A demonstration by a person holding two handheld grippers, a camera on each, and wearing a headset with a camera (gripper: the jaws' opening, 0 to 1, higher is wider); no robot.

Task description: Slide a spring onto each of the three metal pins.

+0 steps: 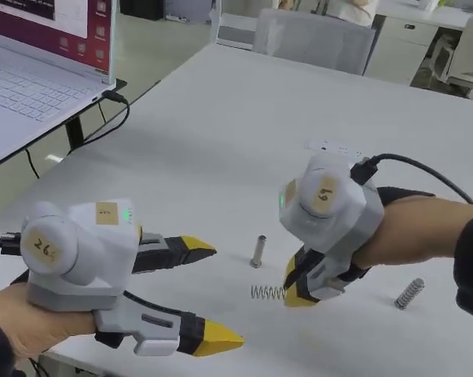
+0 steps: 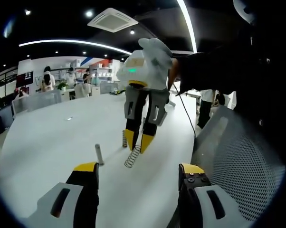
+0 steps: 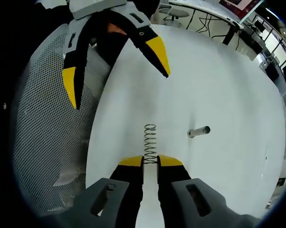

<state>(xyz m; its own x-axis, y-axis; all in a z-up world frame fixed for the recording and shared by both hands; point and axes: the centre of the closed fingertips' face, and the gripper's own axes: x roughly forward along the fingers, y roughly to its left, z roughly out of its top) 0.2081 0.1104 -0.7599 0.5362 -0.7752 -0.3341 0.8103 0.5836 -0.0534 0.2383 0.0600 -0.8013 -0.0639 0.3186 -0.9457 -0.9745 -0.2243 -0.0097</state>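
Observation:
My right gripper (image 1: 298, 289) points down at the white table (image 1: 221, 141), shut on one end of a thin spring (image 1: 268, 292), which sticks out sideways just above the tabletop. One short metal pin (image 1: 258, 251) stands upright a little behind the spring. A second spring (image 1: 409, 293) lies on the table to the right. My left gripper (image 1: 213, 292) hovers open at the near left, holding nothing. The right gripper view has the held spring (image 3: 150, 141) between the jaws (image 3: 151, 161) and the pin (image 3: 198, 131) beside it. The left gripper view faces the right gripper (image 2: 138, 141), its spring (image 2: 132, 156) and the pin (image 2: 99, 154).
An open laptop (image 1: 32, 78) sits on a side desk at the far left, with a cable (image 1: 115, 118) hanging by the table edge. A grey chair (image 1: 315, 39) stands behind the table. A mesh chair (image 2: 238, 156) is at the near edge.

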